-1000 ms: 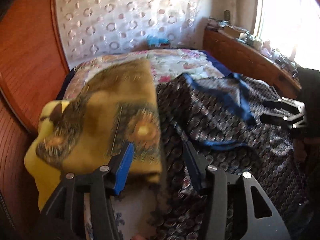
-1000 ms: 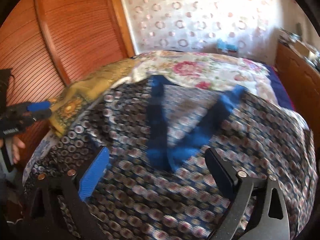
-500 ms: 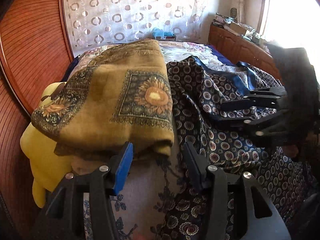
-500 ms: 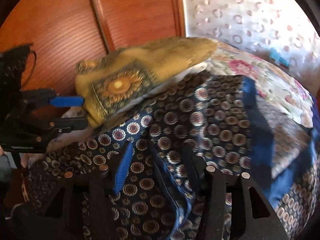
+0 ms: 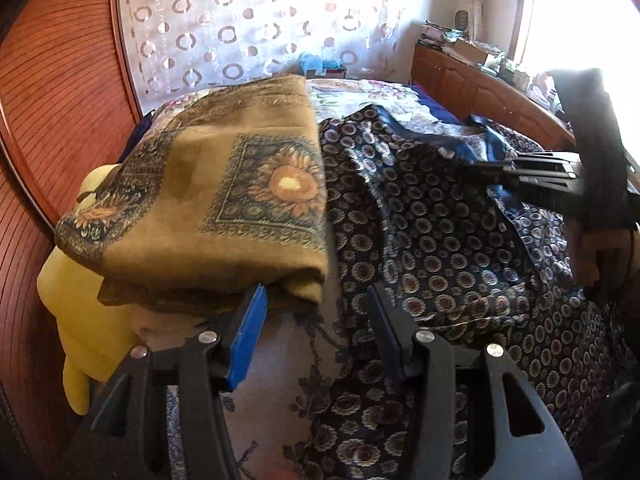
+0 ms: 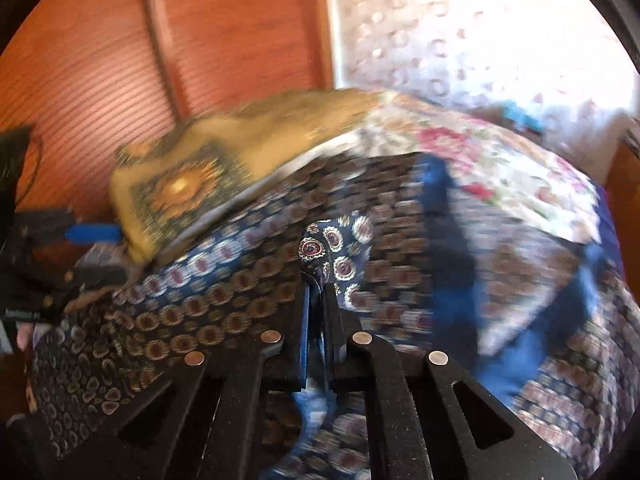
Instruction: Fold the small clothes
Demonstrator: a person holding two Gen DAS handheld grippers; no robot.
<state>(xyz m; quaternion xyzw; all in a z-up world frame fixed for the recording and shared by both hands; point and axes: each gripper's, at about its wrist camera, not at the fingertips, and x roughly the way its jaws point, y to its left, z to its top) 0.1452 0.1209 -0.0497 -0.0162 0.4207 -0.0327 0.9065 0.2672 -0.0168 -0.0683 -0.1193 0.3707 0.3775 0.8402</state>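
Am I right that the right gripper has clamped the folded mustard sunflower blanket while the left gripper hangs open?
Not quite: the right gripper is shut on the dark blue medallion-print garment, as the right wrist view shows. The mustard blanket lies untouched; the left gripper is open.

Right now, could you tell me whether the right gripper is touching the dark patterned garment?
Touching. In the right wrist view, the right gripper has just closed its jaws on a fold of the dark patterned garment, which stands up between them.
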